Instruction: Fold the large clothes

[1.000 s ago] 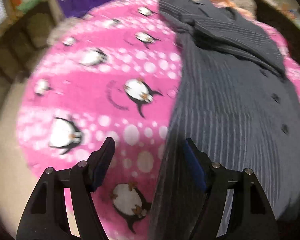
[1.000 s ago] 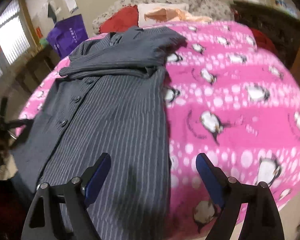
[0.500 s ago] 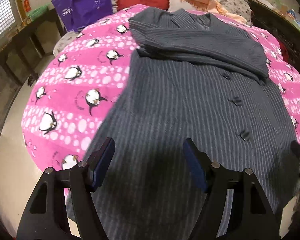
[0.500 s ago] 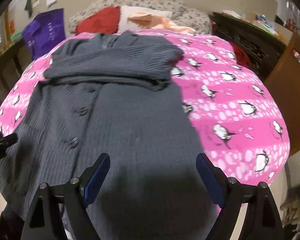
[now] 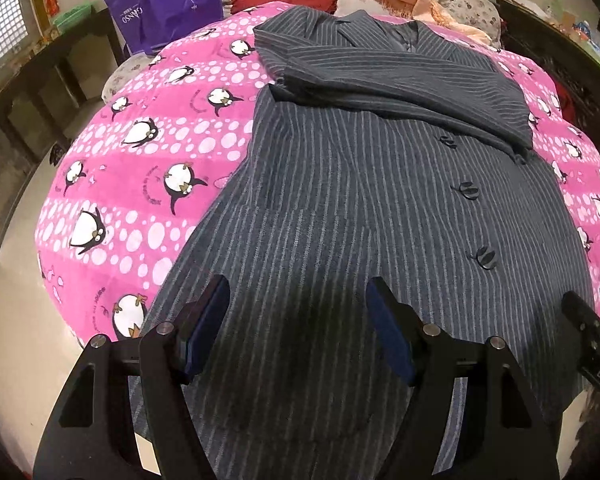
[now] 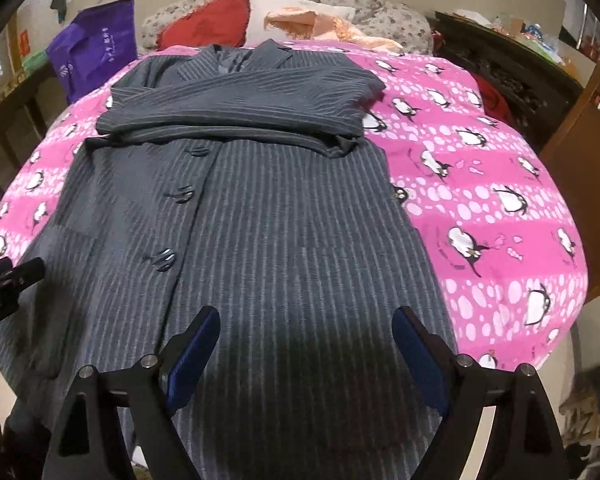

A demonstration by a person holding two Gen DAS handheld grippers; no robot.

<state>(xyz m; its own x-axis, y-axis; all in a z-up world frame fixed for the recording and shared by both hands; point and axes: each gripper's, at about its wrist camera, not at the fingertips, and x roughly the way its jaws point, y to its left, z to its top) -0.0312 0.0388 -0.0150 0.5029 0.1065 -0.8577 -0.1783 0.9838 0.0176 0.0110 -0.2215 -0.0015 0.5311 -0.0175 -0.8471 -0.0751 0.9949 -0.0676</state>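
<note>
A long grey pinstriped coat (image 5: 340, 208) (image 6: 268, 224) lies face up on the bed, collar at the far end, both sleeves folded across the chest, three dark buttons down the front. Its hem hangs over the near edge. My left gripper (image 5: 298, 300) hovers open above the coat's lower left part, nothing between its blue pads. Over the lower right part my right gripper (image 6: 306, 330) stands open and empty too. The tip of the right gripper (image 5: 592, 320) shows at the right edge of the left wrist view; the left gripper's tip (image 6: 8, 276) shows at the left edge of the right wrist view.
The bed carries a pink blanket (image 5: 140, 184) (image 6: 492, 216) with penguins. A red cushion (image 6: 212, 24), a white pillow with orange cloth (image 6: 312, 18) and a purple bag (image 5: 168, 0) sit at the head end. Dark wooden furniture (image 6: 512, 72) flanks the right side.
Both views swung from the blanket beside the coat to its lower middle: the left gripper moved right, the right gripper moved left. Since half a second ago both have held still. Jaws unchanged.
</note>
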